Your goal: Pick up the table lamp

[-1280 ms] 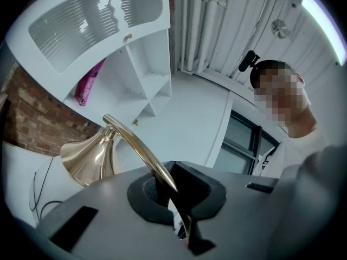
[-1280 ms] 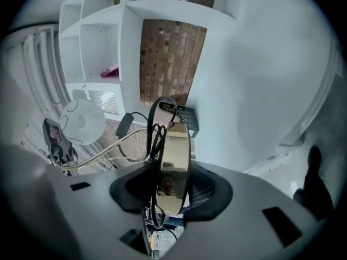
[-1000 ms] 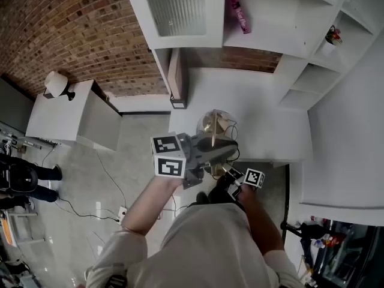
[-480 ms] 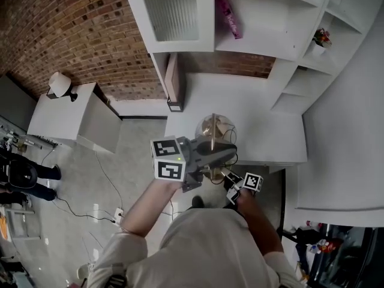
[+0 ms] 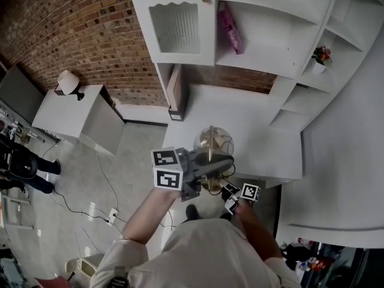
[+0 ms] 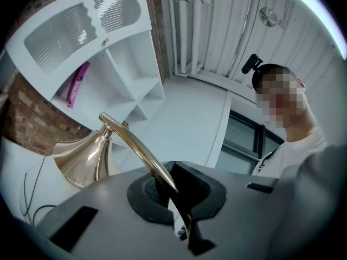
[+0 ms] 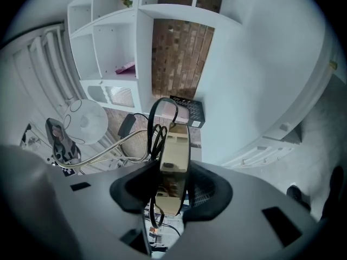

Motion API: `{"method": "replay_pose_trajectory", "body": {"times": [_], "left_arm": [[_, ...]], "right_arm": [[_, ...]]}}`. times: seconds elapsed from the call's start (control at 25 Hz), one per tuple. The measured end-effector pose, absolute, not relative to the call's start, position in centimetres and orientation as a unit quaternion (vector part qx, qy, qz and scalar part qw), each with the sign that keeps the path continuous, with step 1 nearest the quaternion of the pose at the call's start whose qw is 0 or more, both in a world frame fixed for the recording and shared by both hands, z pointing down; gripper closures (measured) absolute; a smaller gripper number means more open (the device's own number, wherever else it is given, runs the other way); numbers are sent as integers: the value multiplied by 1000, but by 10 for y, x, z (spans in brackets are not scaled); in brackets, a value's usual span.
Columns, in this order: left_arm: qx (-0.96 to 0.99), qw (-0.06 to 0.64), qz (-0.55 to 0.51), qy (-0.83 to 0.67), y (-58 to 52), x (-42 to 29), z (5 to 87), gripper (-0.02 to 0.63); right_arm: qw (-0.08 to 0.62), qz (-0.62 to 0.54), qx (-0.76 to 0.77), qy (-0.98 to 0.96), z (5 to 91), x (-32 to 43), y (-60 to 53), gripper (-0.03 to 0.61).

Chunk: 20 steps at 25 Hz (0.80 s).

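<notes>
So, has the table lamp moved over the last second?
Yes: the table lamp has drawn slightly away from the black box, toward the person.

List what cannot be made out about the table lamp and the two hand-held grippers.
1. Head view: the base of the table lamp, mostly covered by the left hand-held gripper.
2. Head view: the jaws of the right hand-held gripper, hidden under the left one.
3. Right gripper view: the cable end, cut off behind the gripper's body.
</notes>
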State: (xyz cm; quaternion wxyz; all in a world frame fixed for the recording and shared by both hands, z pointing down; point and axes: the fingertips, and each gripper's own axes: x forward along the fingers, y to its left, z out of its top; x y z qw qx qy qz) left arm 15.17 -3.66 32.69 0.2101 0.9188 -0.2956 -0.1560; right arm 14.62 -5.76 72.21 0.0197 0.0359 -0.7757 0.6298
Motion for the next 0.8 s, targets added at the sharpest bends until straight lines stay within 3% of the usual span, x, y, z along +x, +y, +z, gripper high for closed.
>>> {"method": "replay_pose_trajectory", "body": {"times": [0.8], "left_arm": [[914, 206, -148, -316, -48, 152, 331, 598]], "right_arm": [[30, 617, 27, -786, 724, 149, -76, 420]]}}
